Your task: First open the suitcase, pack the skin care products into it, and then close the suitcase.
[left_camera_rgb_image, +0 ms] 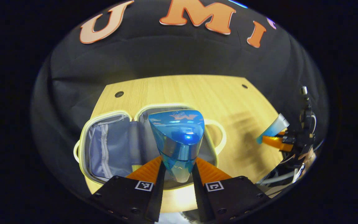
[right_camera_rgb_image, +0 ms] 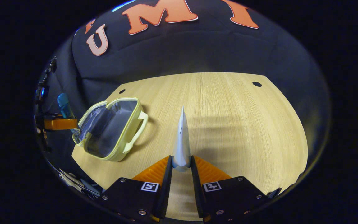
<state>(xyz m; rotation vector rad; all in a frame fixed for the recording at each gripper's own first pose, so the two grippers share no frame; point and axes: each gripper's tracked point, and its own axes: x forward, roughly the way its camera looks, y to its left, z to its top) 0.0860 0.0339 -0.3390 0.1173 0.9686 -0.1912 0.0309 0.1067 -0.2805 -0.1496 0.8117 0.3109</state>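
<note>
We see light wood-grain desk (right_camera_rgb_image: pixel 228 118), round holes near far corners; open pale-yellow suitcase (right_camera_rgb_image: pixel 113 130) lies on its left part.

Left gripper view: cam rides above left gripper (left_camera_rgb_image: pixel 179 174), looks fwd and down, close over open suitcase (left_camera_rgb_image: pixel 104 146) on table (left_camera_rgb_image: pixel 197 93); right gripper (left_camera_rgb_image: pixel 275 141) at right edge.

Right gripper view: cam behind right gripper (right_camera_rgb_image: pixel 181 165), faces down across tabletop (right_camera_rgb_image: pixel 228 109); suitcase (right_camera_rgb_image: pixel 112 129) off to left, left gripper (right_camera_rgb_image: pixel 61 123) at left edge.

Shared: suitcase, table, booth wall (left_camera_rgb_image: pixel 166 53).
</note>
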